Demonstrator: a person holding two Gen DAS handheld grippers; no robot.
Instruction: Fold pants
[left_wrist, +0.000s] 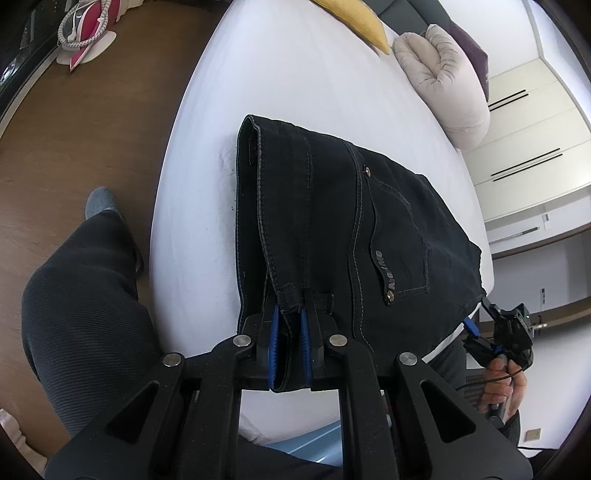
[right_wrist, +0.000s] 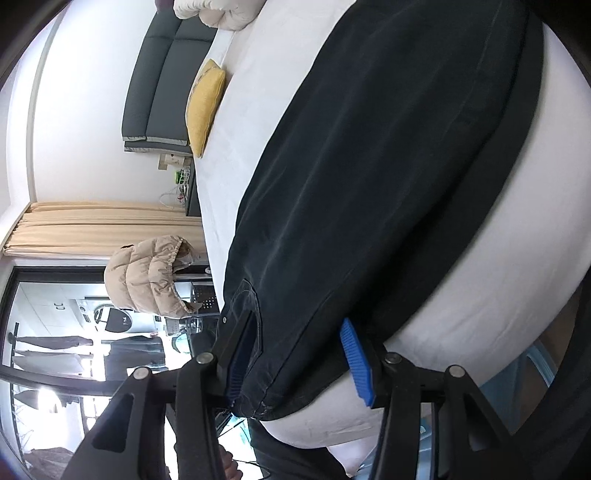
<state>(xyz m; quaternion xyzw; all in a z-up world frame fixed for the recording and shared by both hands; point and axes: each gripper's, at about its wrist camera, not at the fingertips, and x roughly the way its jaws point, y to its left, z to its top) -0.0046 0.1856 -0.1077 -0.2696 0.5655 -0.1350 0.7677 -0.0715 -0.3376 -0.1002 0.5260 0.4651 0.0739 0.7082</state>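
Observation:
Dark blue jeans (left_wrist: 343, 229) lie folded in a stack on the white bed (left_wrist: 295, 74), back pocket up. My left gripper (left_wrist: 290, 350) is shut on the jeans' near hem and waistband edge between its blue pads. My right gripper (right_wrist: 295, 354) is open, its jaws wide apart around the jeans' near edge (right_wrist: 369, 184), with cloth lying between the pads. The right gripper also shows in the left wrist view (left_wrist: 495, 332) at the jeans' right corner, held by a hand.
A yellow cushion (left_wrist: 362, 22) and a pale rolled duvet (left_wrist: 443, 74) lie at the bed's far end. Brown floor (left_wrist: 74, 147) and the person's leg (left_wrist: 85, 295) are at the left. A wardrobe (left_wrist: 535, 147) stands at the right.

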